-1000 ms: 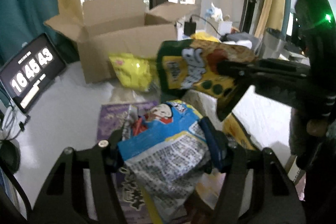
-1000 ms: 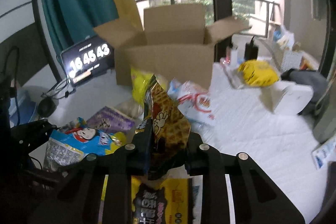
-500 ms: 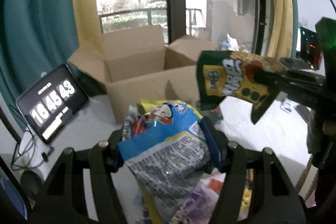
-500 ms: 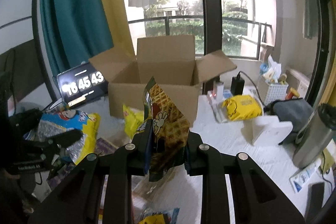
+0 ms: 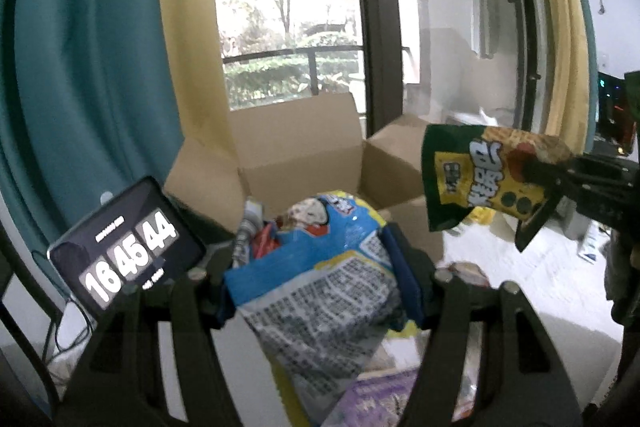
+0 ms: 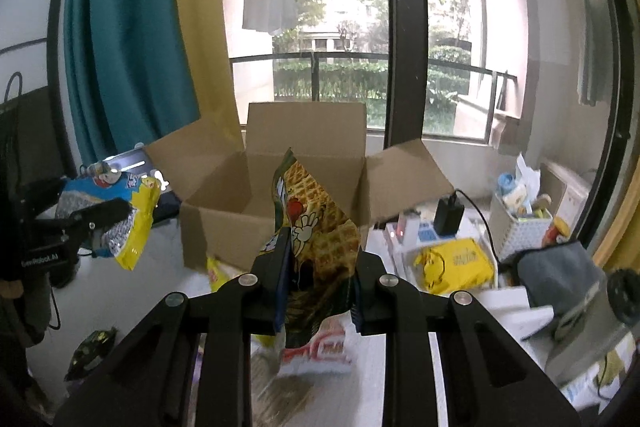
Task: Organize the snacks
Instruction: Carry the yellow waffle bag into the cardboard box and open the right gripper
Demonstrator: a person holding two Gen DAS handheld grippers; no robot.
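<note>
Both bags lifted higher toward cardboard box [image 6: 280, 187], frame centre. Left tool [image 5: 320, 291] clamps blue snack bag [image 5: 320, 267]; right tool [image 6: 320, 275] clamps waffle snack bag [image 6: 316, 227].

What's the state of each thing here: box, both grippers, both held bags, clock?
Cardboard box: open, flaps out, nothing visible inside.
Left gripper: shut on blue snack bag, held off the table.
Right gripper: shut on waffle snack bag, upright, in front of the box.
Tablet clock: on, reads 16:45:44.
Yellow snack bag: lying on table.
</note>
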